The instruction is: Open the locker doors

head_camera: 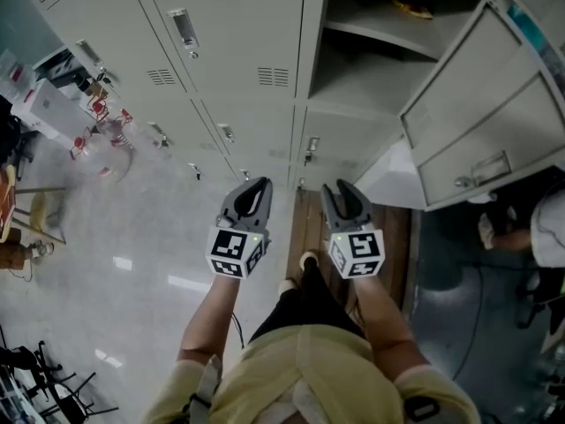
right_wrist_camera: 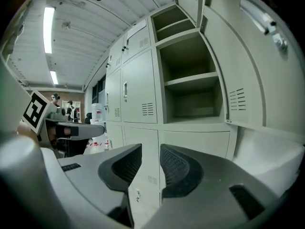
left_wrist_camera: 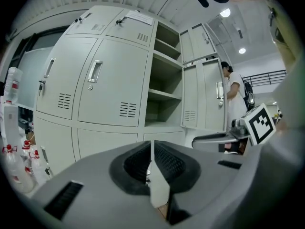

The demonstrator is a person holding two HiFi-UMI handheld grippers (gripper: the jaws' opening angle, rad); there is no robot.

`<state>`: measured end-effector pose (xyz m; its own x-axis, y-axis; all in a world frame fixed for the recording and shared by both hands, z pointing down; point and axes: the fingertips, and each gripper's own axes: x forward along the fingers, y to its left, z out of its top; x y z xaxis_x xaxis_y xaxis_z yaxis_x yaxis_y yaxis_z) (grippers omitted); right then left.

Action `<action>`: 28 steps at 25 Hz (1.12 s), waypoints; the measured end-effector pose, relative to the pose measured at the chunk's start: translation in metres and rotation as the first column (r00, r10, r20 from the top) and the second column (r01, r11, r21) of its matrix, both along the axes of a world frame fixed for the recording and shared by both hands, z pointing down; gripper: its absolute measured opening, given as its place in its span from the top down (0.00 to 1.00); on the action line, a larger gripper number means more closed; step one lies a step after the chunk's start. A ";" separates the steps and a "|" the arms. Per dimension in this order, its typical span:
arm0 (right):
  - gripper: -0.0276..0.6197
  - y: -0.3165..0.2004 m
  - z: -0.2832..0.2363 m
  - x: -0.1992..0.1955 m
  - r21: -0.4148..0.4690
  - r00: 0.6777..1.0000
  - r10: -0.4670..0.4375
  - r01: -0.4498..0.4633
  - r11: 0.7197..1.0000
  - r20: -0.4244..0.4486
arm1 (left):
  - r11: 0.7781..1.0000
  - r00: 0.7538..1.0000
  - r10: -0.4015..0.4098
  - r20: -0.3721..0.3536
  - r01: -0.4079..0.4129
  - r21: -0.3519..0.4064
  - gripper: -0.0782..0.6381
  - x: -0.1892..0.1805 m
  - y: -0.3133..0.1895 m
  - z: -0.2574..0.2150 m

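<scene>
A bank of pale grey lockers [head_camera: 229, 51] fills the far side of the head view. One upper compartment [head_camera: 362, 69] stands bare, its door [head_camera: 485, 140] swung out to the right. The lower doors are closed; one with a small handle [head_camera: 311, 148] lies just beyond both grippers. My left gripper [head_camera: 259, 186] is shut and holds nothing; its jaws meet in the left gripper view [left_wrist_camera: 151, 163]. My right gripper [head_camera: 340, 188] is open, with a clear gap [right_wrist_camera: 150, 163] framing a closed lower door [right_wrist_camera: 143, 147]. Neither gripper touches the lockers.
Plastic bottles [head_camera: 97, 135] and a white box [head_camera: 48, 109] stand on the glossy floor at left. A person [head_camera: 530, 237] crouches behind the open door at right. A wooden strip [head_camera: 309, 228] runs under my feet. Dark cables and stands lie at bottom left [head_camera: 44, 378].
</scene>
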<state>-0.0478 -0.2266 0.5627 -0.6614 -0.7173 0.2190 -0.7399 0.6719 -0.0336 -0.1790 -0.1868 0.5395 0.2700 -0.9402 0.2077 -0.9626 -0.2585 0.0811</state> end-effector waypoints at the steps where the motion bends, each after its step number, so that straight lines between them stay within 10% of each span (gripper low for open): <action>1: 0.80 -0.006 0.005 -0.003 -0.005 1.000 -0.002 0.002 1.000 -0.002 | 1.000 1.000 -0.004 0.002 0.004 0.001 0.89 -0.003 -0.004 0.002; 28: 0.79 -0.141 0.174 -0.075 -0.183 0.997 0.015 -0.029 0.983 -0.077 | 0.992 0.993 -0.115 -0.005 0.115 -0.043 0.89 -0.053 -0.125 0.122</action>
<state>-0.1225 -0.3678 0.7369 -0.6225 -0.6744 0.3971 -0.7596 0.6427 -0.0992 -0.2318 -0.3115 0.6614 0.1621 -0.9554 0.2469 -0.9851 -0.1422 0.0968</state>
